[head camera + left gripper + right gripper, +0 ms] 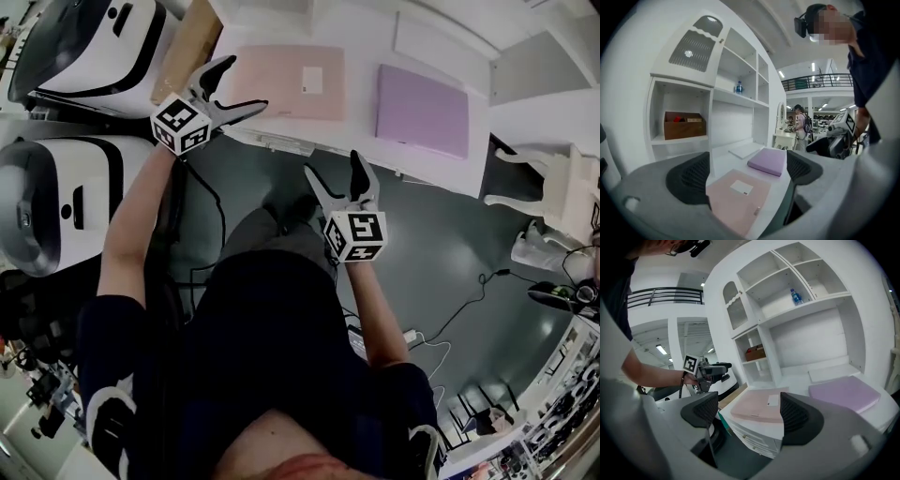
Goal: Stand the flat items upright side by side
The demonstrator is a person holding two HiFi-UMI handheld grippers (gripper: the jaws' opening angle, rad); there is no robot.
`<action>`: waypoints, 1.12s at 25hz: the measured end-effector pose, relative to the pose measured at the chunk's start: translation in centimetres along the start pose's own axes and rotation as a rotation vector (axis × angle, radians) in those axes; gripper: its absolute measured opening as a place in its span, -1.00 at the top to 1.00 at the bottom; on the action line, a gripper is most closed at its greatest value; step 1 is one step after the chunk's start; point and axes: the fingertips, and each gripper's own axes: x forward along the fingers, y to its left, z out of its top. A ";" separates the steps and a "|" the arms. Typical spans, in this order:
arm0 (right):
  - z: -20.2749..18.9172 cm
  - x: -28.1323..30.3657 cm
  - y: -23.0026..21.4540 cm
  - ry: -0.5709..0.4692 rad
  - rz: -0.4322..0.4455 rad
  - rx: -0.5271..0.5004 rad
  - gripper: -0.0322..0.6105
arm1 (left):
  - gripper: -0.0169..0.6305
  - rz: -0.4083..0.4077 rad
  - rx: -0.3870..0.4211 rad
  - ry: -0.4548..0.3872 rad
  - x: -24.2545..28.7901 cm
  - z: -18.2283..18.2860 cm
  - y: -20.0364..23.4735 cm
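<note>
A pink folder [286,82] and a purple folder [422,110] lie flat and apart on the white counter [361,98], the pink one near the front left corner and the purple one toward the right. The left gripper [242,84] is held at the pink folder's left edge, jaws spread wide with nothing gripped. The right gripper [333,167] hangs just off the counter's front edge, equally wide and empty.

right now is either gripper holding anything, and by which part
Nothing is held: the left gripper and right gripper are both open and empty. The pink item and purple item lie flat, untouched.
</note>
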 end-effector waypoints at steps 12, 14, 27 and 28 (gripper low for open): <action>-1.5 4.3 -0.7 0.036 -0.068 0.158 -0.39 | -0.69 -0.215 -0.064 0.109 5.7 -2.3 5.2; -1.8 5.1 -0.6 0.038 -0.082 0.183 -0.39 | -0.69 -0.258 -0.072 0.131 6.6 -3.0 5.8; -4.8 10.1 -0.9 0.062 -0.121 0.380 -0.39 | -0.68 -0.423 -0.127 0.250 11.6 -6.8 9.6; -5.0 10.4 -1.0 0.062 -0.125 0.402 -0.39 | -0.68 -0.433 -0.135 0.257 12.0 -7.1 9.8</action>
